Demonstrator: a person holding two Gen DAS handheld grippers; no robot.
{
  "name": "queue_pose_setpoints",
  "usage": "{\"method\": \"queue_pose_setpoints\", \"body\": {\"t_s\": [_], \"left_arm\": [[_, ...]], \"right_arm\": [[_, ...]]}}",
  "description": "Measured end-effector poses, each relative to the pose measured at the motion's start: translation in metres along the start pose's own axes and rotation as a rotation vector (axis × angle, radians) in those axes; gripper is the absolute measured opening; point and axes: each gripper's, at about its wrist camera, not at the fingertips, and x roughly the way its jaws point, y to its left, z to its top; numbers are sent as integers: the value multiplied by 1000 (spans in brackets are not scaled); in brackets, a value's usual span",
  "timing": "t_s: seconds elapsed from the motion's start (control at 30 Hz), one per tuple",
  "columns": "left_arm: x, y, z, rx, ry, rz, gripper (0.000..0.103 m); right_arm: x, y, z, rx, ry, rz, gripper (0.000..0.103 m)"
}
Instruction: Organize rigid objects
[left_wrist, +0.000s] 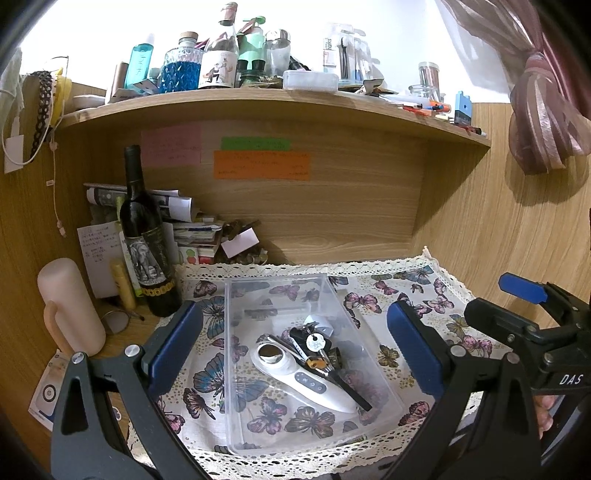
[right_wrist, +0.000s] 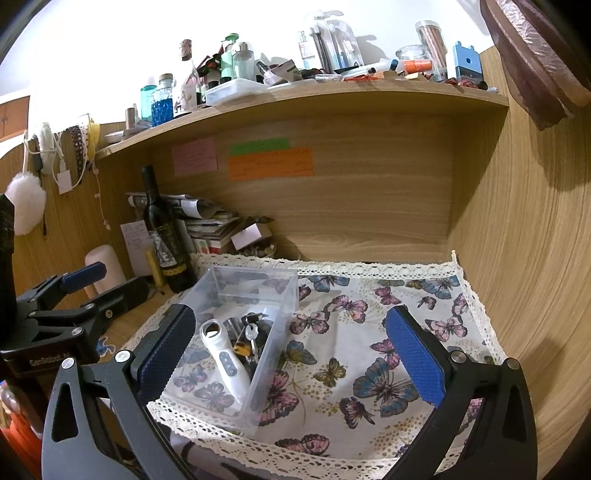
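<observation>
A clear plastic box (left_wrist: 343, 317) stands on a butterfly-print cloth (left_wrist: 417, 291). Inside it lie a white handheld device (left_wrist: 295, 373) and a bunch of keys (left_wrist: 314, 347). My left gripper (left_wrist: 295, 350) is open and empty, its jaws spread either side of the box, above it. My right gripper (right_wrist: 291, 358) is open and empty, over the cloth just right of the box (right_wrist: 280, 295); the device (right_wrist: 225, 362) and the keys (right_wrist: 251, 332) show there too. The right gripper also shows at the right edge of the left wrist view (left_wrist: 524, 295).
A dark wine bottle (left_wrist: 144, 236), a pink tumbler (left_wrist: 70, 306) and a stack of papers (left_wrist: 177, 214) stand at the left of the desk. A crowded wooden shelf (left_wrist: 258, 99) overhangs the back. Wooden walls close the right side (right_wrist: 517, 258).
</observation>
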Motion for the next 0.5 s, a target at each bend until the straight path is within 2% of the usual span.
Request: {"method": "queue_pose_setpoints", "body": {"t_s": [0.5], "left_arm": [[0, 0, -1, 3, -1, 0, 101]], "right_arm": [[0, 2, 0, 17, -5, -19, 103]]}}
